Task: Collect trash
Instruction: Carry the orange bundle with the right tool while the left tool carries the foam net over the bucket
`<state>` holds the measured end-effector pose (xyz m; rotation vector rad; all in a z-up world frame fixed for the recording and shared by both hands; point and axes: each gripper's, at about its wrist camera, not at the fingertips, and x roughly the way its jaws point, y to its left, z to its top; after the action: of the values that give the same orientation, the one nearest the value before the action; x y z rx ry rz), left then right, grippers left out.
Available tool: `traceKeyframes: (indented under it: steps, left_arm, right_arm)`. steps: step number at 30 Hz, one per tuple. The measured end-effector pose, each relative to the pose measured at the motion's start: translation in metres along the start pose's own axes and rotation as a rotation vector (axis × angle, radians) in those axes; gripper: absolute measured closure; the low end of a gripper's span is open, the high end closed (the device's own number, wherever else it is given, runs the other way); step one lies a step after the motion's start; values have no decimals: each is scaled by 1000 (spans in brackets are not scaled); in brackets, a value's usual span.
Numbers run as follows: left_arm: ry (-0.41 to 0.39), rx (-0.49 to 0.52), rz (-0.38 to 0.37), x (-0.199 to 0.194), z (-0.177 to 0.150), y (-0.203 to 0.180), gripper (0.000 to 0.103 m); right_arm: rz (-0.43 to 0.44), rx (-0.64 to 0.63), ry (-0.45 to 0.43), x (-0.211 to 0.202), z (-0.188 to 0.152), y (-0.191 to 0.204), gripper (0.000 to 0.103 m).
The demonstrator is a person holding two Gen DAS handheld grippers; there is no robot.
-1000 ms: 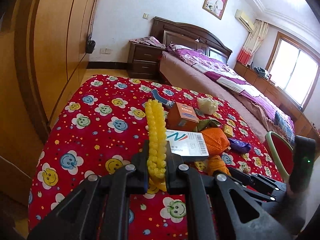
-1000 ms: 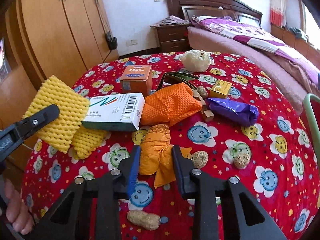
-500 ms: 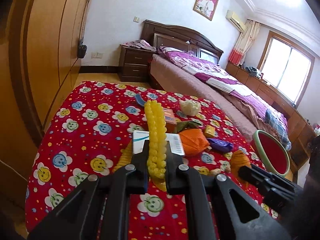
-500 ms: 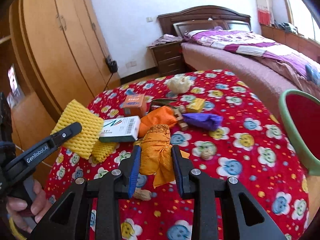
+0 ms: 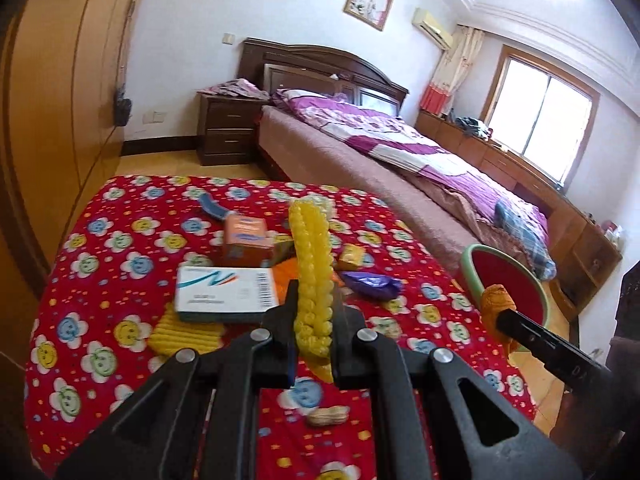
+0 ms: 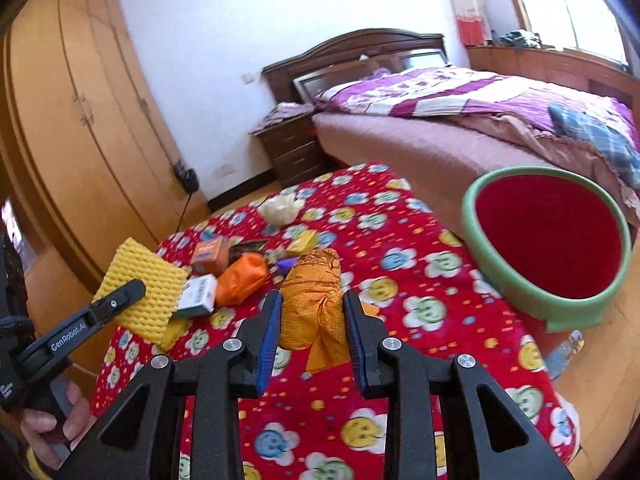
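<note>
My left gripper (image 5: 314,320) is shut on a yellow foam fruit net (image 5: 312,264), held edge-on above the red flowered table; it also shows in the right wrist view (image 6: 140,292). My right gripper (image 6: 312,312) is shut on a knotted orange mesh bag (image 6: 314,292), lifted above the table; it also shows in the left wrist view (image 5: 496,304). A green-rimmed red bin (image 6: 548,240) stands off the table's right edge; it also shows in the left wrist view (image 5: 508,276).
On the table lie a white box (image 5: 226,292), an orange box (image 5: 244,240), a second yellow net (image 5: 184,334), a purple wrapper (image 5: 372,284), a peanut (image 5: 328,416) and another orange mesh bag (image 6: 242,284). A bed (image 5: 400,152) stands behind, a wardrobe on the left.
Both grippers have risen with their loads and swung right. The orange bag has moved closer to the bin, which now fills more of the right wrist view.
</note>
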<state>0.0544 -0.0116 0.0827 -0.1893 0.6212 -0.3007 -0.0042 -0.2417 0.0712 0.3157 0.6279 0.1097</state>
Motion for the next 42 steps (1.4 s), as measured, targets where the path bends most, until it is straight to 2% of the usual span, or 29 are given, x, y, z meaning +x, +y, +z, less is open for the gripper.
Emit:
traceKeyframes:
  steps: [9, 26, 42]
  left_arm:
    - [37, 43, -78, 24, 7, -44, 92]
    - [97, 201, -193, 71, 13, -143, 92]
    - [152, 267, -260, 118, 8, -193, 92]
  right_arm:
    - [-56, 42, -49, -11, 10, -44, 72]
    - [-150, 141, -112, -25, 27, -122, 72]
    - [-209, 204, -105, -15, 31, -168, 72]
